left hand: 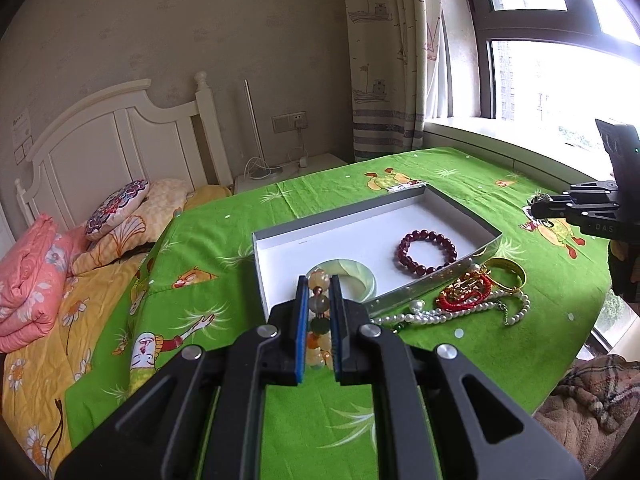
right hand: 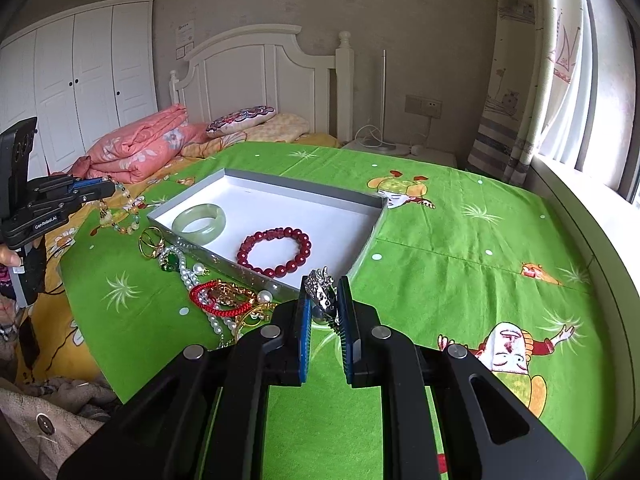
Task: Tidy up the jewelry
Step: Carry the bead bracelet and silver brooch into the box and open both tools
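The green printed sheet [right hand: 460, 248] covers the bed and serves as my work surface. On it lies the shallow open box [right hand: 362, 196], grey-walled with a white floor. I judge it to be the destination for every piece, since its low walls allow a gripper to lower an item in from above.

2 pieces already lie on the box floor, well apart: the pale jade bangle [right hand: 199, 219] near the far-left corner and the dark red bead bracelet [right hand: 274, 251] toward the near wall. Spacing them keeps each one separately reachable.

The unsorted pile [right hand: 224, 296] lies just outside the near wall: a pearl strand, a red cord bracelet, gold pieces and a green stone pendant, tangled together. A gold bangle [left hand: 506, 270] rests at the edge of the pile.

My left gripper [left hand: 318, 292] is clenched on a multicolour bead bracelet [left hand: 319, 312]; in the right wrist view the loop hangs free below the pads, above the sheet and left of the box. My right gripper [right hand: 323, 294] is clenched on a silver ornament [right hand: 320, 292], held above the near corner of the box. Both items are clear of the pile, so they cannot snag it.

Legible writing: "GenRobot.AI" on the left gripper body; "DAS" on the right gripper body, the rest cut off. A paper notice on the wall is too small to read.
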`<state>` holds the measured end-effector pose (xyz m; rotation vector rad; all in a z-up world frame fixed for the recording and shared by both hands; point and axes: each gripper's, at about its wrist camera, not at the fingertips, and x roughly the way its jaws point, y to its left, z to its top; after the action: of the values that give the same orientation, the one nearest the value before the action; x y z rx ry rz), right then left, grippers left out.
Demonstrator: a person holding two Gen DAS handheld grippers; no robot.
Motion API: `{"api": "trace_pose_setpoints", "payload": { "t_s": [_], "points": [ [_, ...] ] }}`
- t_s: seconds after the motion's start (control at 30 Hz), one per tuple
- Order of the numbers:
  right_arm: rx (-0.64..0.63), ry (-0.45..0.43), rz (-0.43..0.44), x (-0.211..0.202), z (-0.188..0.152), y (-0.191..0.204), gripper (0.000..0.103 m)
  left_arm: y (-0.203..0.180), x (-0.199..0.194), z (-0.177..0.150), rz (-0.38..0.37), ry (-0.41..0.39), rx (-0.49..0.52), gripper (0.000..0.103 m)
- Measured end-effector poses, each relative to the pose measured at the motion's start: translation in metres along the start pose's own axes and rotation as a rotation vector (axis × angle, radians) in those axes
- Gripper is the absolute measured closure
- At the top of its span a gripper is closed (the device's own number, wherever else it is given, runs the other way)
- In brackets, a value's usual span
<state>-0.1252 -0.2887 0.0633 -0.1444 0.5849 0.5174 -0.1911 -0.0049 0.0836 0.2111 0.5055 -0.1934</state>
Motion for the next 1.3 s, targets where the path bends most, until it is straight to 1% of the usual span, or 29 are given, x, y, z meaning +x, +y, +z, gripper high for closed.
{"api": "trace_pose_setpoints", "payload": {
  "t_s": [0.17,0.3,0.53,0.6,0.77,1.0,1.07,1.13,1.17,1.2,1.27,1.3],
  "points": [
    [-0.029,0.003,0.012,0.006,0.007,0.011,0.088,-0.011,0.013,0.009,-0.007,0.018,0.033,0.094],
    [-0.039,-0.002,0.032,0.015,0.021,0.019,0.088,-0.02,0.028,0.022,-0.016,0.033,0.06,0.094],
    [0.002,0.022,0.095,0.046,0.054,0.024,0.088,-0.033,0.058,0.045,-0.012,0.055,0.109,0.094],
    [0.047,0.037,0.123,0.064,0.068,0.019,0.088,-0.034,0.067,0.052,-0.005,0.062,0.122,0.094],
    [0.157,0.068,0.194,0.099,0.088,0.01,0.088,-0.036,0.092,0.067,0.018,0.089,0.148,0.094],
    [0.31,0.144,0.325,0.148,0.099,0.011,0.088,-0.029,0.129,0.076,0.077,0.145,0.164,0.094],
    [0.357,0.187,0.368,0.161,0.101,0.011,0.088,-0.024,0.137,0.078,0.103,0.158,0.157,0.094],
    [0.403,0.236,0.352,0.175,0.101,0.009,0.088,-0.018,0.144,0.079,0.135,0.175,0.141,0.094],
    [0.423,0.238,0.342,0.179,0.102,0.007,0.088,-0.014,0.148,0.08,0.149,0.187,0.13,0.094],
    [0.437,0.239,0.312,0.183,0.103,0.003,0.088,-0.009,0.152,0.08,0.163,0.198,0.119,0.094],
    [0.427,0.232,0.177,0.184,0.107,-0.004,0.084,-0.001,0.158,0.077,0.192,0.224,0.096,0.091],
    [0.406,0.218,0.126,0.182,0.108,-0.007,0.084,0.003,0.159,0.075,0.198,0.231,0.083,0.091]
  ]
}}
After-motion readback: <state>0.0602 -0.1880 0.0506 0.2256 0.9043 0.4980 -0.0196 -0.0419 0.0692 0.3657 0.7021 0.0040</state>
